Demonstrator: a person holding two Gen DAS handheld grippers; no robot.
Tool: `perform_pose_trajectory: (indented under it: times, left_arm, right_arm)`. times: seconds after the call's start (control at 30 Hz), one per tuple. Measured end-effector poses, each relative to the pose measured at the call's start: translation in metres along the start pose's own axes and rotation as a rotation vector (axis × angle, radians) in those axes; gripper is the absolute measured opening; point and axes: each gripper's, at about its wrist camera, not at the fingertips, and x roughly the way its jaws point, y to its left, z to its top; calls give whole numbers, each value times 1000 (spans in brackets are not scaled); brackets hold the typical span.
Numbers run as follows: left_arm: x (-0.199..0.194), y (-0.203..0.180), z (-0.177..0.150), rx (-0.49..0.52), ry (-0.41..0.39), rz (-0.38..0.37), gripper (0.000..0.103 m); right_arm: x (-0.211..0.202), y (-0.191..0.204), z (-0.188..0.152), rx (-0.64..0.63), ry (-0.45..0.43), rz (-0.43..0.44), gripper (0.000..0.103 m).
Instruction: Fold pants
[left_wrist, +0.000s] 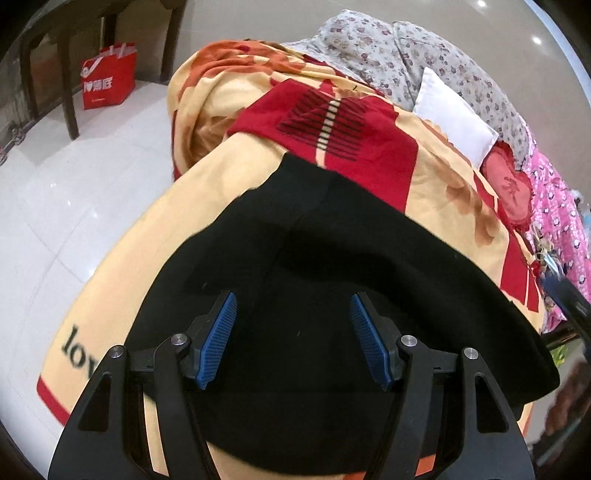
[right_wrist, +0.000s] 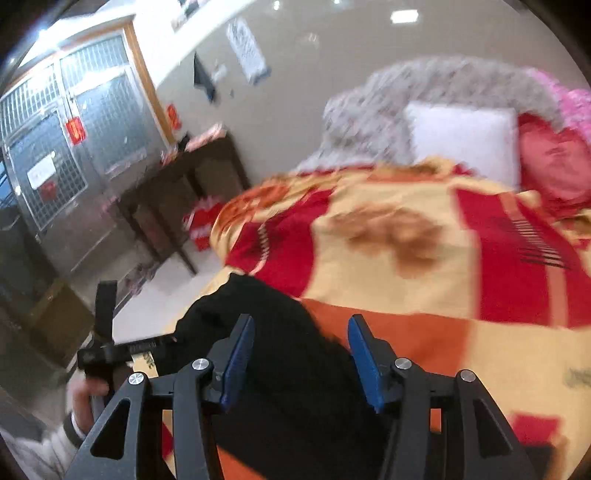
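Black pants (left_wrist: 332, 258) lie spread on a yellow, red and orange blanket (left_wrist: 207, 206) on a bed. My left gripper (left_wrist: 293, 306) is open above the pants, its blue pads apart with nothing between them. In the right wrist view the pants (right_wrist: 280, 332) lie bunched at the blanket's (right_wrist: 406, 236) near left edge. My right gripper (right_wrist: 301, 328) is open over that bunched end, empty. The left gripper's body (right_wrist: 107, 347) shows at the left, held in a hand.
A white pillow (left_wrist: 454, 114), a floral quilt (left_wrist: 388, 48), a red heart cushion (left_wrist: 509, 184) and pink bedding (left_wrist: 561, 221) lie at the bed's far end. A red bag (left_wrist: 109, 79) stands by a dark table on the white floor (left_wrist: 55, 192). A metal grille door (right_wrist: 55, 147) is at the left.
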Motion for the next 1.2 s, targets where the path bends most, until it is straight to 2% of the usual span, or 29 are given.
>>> perform_pose_trajectory:
  times: [0.1,0.2,0.27,0.33,0.37,0.4,0.43,0.47,0.5,0.67,0.77,0.87,0.97,1.07,1.13,1.2]
  left_arm:
    - [11,-4,8,23,18,19,64]
    - [18,-6,11,50,33,30,64]
    - [22,-5,12,56,40,36,64]
    - [25,-4,13,61,45,36,64]
    - [26,-4,13,65,46,39,64]
    - [27,-4,14,68,46,41,64]
    - [28,-4,15,71,46,44,64]
    - [30,-5,17,74,43,48,64]
    - [32,-6,19,77,39,54,64]
    - [41,-8,34,86,51,68,64]
    - [15,5,31,70,13,69,64]
    - [-31,45,16,0,-70,58,64]
    - [-55,77,7,-50,-92,118,64]
    - [-71,90,2,-70,-112,132,64]
    - [-77,87,-1,-68,-131,124,64]
    - [-78,76,-4,-54,-132,91,64]
  right_arm:
    - [75,20,22,-79,122,-43,51]
    - [137,19,30,-130,254,-50,51]
    - [170,20,31,-169,332,-56,51]
    - [190,17,31,-204,369,-85,51]
    - [199,15,28,-216,379,-89,50]
    - [203,13,27,-210,375,-70,37]
    - [203,12,26,-199,368,-41,27]
    - [199,12,25,-192,354,-25,9]
    - [193,13,25,-196,324,-27,6]
    - [136,23,50,-171,153,31,5]
    - [94,50,51,-216,82,81,5]
    - [66,78,26,-275,54,113,5]
    - [55,91,0,-257,65,188,5]
    - [61,112,-46,-262,141,256,5]
    - [79,119,-69,-243,192,266,5]
    - [108,119,-95,-212,276,223,6]
